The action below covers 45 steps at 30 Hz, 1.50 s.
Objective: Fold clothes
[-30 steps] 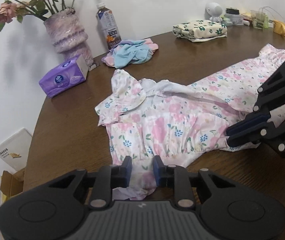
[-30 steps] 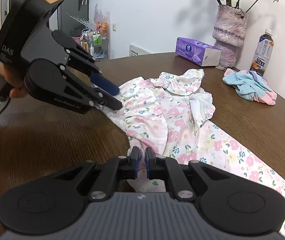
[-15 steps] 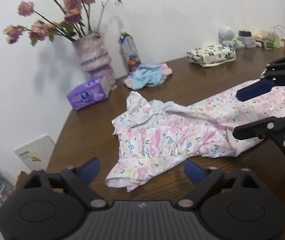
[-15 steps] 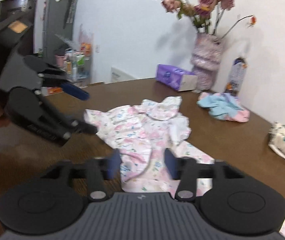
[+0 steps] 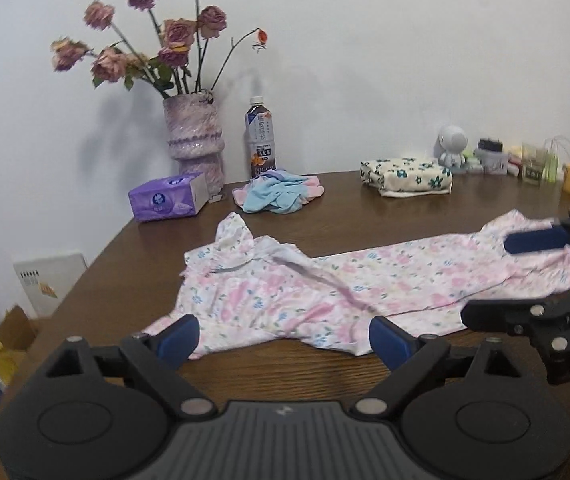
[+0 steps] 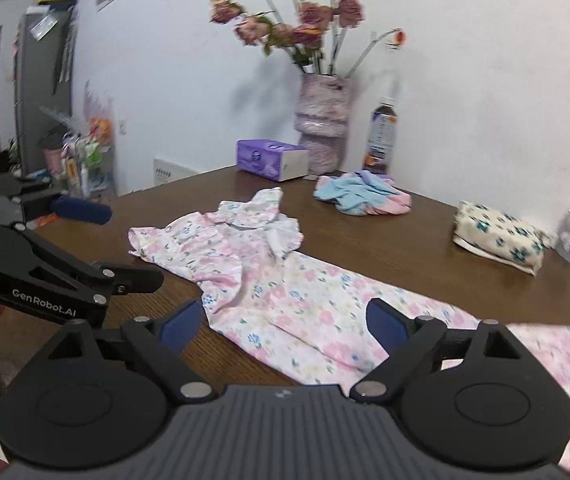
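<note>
Pink-flowered cotton lies spread before you: the floral dress (image 5: 325, 288) rests flat on the brown table (image 5: 425, 204), its collar end toward the vase (image 5: 195, 136) and its skirt running off to your right.

Your left gripper (image 5: 283, 338) hovers low over the near edge of the table, pointing across the dress toward the wall. Its jaws stand wide apart and hold nothing; the blue pads (image 5: 177, 338) frame the bodice hem without touching it, as far as the view shows.

Your right gripper (image 6: 283, 326) sits above the skirt, aimed along the dress toward the collar. Its jaws are likewise spread wide and empty, with the cloth passing between and beneath them (whether a pad brushes the fabric, you cannot tell from here). In the left wrist view the same gripper shows at the right edge, over the skirt end.

Behind the dress stand a purple tissue box (image 5: 169, 202), a drinks bottle (image 5: 261, 138) and a crumpled blue-and-pink garment (image 5: 277, 196). Farther right lies a folded cream garment with green flowers (image 5: 407, 176), beside a small white figurine (image 5: 452, 146).
</note>
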### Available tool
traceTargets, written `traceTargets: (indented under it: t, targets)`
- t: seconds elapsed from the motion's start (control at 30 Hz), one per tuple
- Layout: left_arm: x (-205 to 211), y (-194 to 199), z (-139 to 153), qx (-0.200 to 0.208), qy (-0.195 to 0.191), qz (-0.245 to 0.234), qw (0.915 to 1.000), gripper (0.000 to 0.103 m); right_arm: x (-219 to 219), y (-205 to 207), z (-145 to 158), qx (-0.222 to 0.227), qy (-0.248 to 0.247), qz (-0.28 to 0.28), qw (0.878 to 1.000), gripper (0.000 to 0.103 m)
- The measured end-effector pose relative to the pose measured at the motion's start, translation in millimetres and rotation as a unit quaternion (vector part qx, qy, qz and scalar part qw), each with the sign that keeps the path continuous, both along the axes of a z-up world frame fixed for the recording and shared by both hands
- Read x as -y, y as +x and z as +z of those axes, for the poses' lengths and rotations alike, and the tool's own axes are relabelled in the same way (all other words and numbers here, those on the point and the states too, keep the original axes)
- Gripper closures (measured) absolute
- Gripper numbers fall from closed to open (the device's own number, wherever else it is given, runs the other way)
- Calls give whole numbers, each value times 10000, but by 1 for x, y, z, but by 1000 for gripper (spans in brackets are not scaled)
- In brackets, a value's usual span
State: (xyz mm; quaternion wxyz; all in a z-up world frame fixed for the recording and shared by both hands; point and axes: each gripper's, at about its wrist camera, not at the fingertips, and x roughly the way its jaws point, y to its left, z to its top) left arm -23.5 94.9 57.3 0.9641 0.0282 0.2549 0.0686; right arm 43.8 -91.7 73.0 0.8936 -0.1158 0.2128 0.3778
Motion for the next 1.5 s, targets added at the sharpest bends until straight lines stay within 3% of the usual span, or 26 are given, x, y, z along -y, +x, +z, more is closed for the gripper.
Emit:
traceTargets:
  t: [0.5, 1.1, 1.5]
  targets:
    - [23, -13, 5, -69, -291, 45, 9995, 11, 50, -21, 1, -122, 367, -541, 9978, 11]
    - [22, -41, 11, 82, -533, -9, 9985, 11, 58, -51, 7, -30, 457, -600, 9971, 8]
    - [20, -28, 14, 60, -509, 100, 9986, 11, 57, -46, 4, -94, 454, -515, 9976, 7]
